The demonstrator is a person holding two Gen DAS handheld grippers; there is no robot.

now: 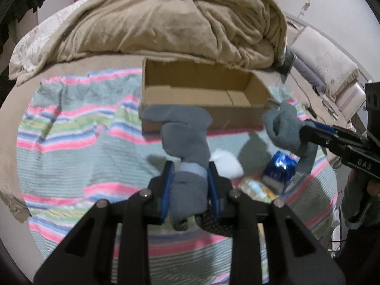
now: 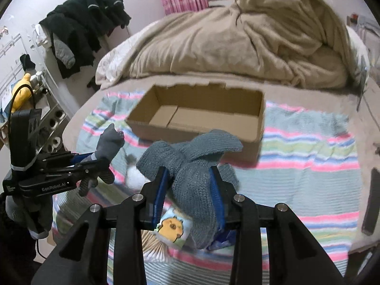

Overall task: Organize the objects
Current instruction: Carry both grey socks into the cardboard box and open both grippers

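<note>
Grey knit in both claws. Left claw [image 1: 190, 180] is pinched on a grey sock [image 1: 184, 137] with a pale band near the cuff; the sock stands up out of the jaws, toe flopped over, just in front of the cardboard box [image 1: 201, 87]. Right claw [image 2: 190, 187] is clamped on a blue-grey sock [image 2: 190, 166], coarser rib knit, bunched, with two lobes splaying above the fingers, also just short of the box's near wall.

Box: open-topped, shallow, corrugated, nothing visible inside; it sits on a striped towel [image 1: 71, 130] on the bed, with a beige blanket [image 1: 178, 19] heaped behind it.

Still lying in front of the box: a white sock [image 1: 226, 163], a blue packet [image 1: 280, 166], a cartoon-print pack [image 2: 173, 228].

Judgement: step in hand is carrying the socks over the box's near wall. Limp fabric will drape, so lift each dangling end clear of the rim before releasing, and bring one claw in at a time so they don't collide.
</note>
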